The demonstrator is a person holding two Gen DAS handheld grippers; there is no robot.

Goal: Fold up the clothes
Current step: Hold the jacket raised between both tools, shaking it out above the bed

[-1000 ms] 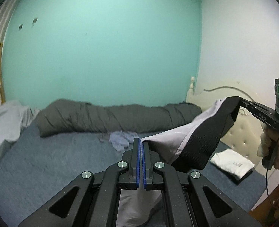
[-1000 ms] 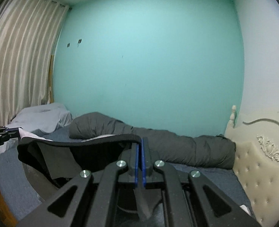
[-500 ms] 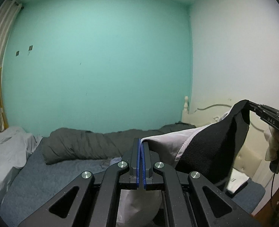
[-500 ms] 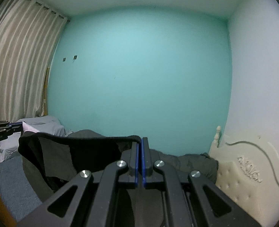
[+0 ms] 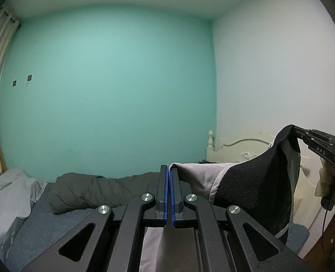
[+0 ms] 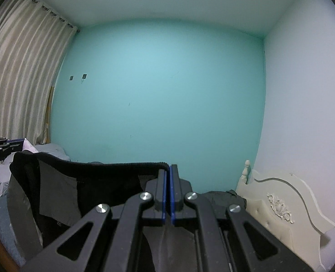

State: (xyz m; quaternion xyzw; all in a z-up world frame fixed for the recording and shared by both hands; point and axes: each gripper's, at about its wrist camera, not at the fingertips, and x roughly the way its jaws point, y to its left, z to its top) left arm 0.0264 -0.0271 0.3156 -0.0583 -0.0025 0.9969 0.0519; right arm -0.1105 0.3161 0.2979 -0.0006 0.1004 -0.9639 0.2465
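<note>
While two grippers shared the load, only one garment (image 5: 247,181) was in play, stretched in the air between them above the bed (image 5: 42,224). From the left wrist view, going left to right, one pale pillow (image 5: 6,195) sat at 9 o'clock, one rolled dark grey duvet (image 5: 92,190) lay along the teal wall, and the left gripper (image 5: 169,174) at 6 o'clock was clenched on the garment's light grey edge. Toward 3 o'clock the right gripper (image 5: 303,133) was clamped on the black ribbed band (image 5: 253,185). The garment was light grey with a black ribbed waistband, sagging between the holds, with its darker inside showing in the right wrist view (image 6: 54,195). One cream headboard (image 6: 281,195) stood at 4 o'clock there.
</note>
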